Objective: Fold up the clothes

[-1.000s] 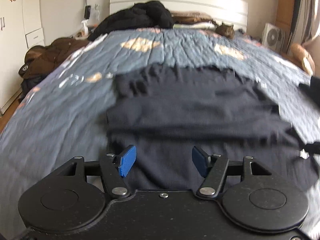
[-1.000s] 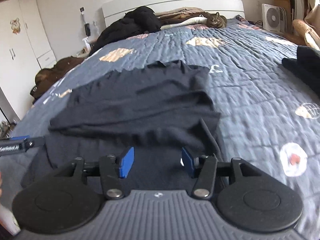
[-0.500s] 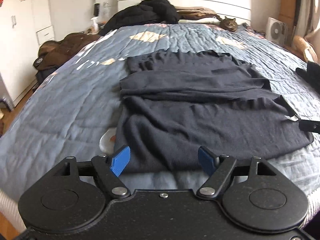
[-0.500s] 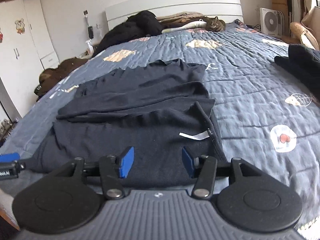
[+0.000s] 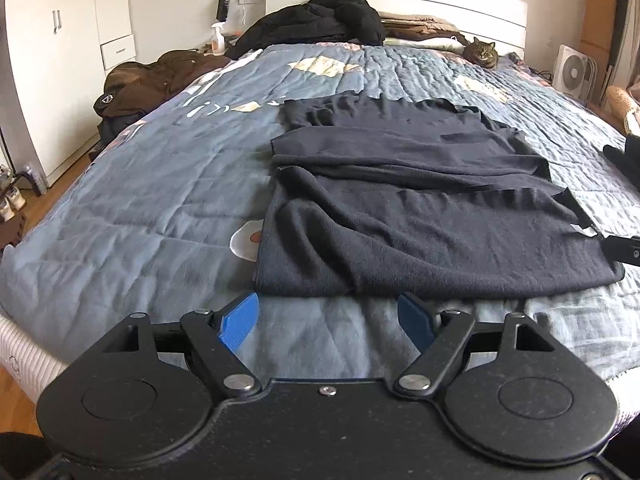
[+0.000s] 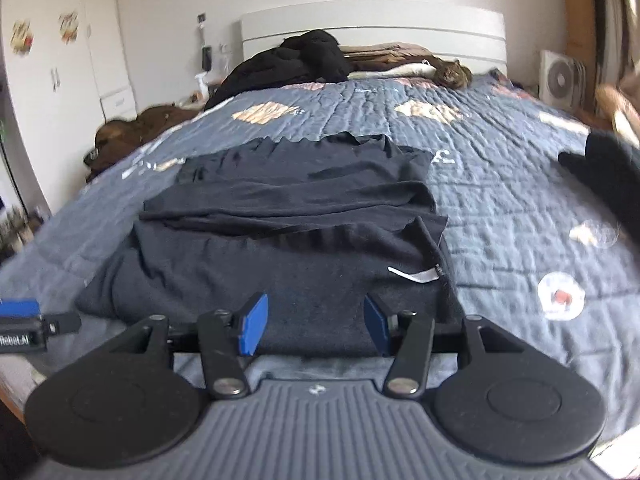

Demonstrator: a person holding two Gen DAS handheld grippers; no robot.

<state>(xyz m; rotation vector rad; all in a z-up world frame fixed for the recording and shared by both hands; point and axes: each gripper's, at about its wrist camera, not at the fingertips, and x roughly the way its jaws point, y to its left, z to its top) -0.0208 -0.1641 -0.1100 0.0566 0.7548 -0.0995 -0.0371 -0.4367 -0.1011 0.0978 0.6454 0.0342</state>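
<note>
Dark garment (image 5: 420,216) lay part-folded on bed (image 5: 160,208) near its foot edge. Left gripper (image 5: 328,318) fingers were spread wide, empty, just short of the hem. Right gripper (image 6: 314,326) fingers also spread, empty, over the hem.

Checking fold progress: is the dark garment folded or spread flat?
Partly folded: the dark garment has its far part doubled over the near part on the quilt.

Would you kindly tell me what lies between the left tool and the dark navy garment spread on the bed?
Only bare blue quilted bedspread separates the open left tool from the dark navy garment's near hem, as the left wrist view shows.
</note>
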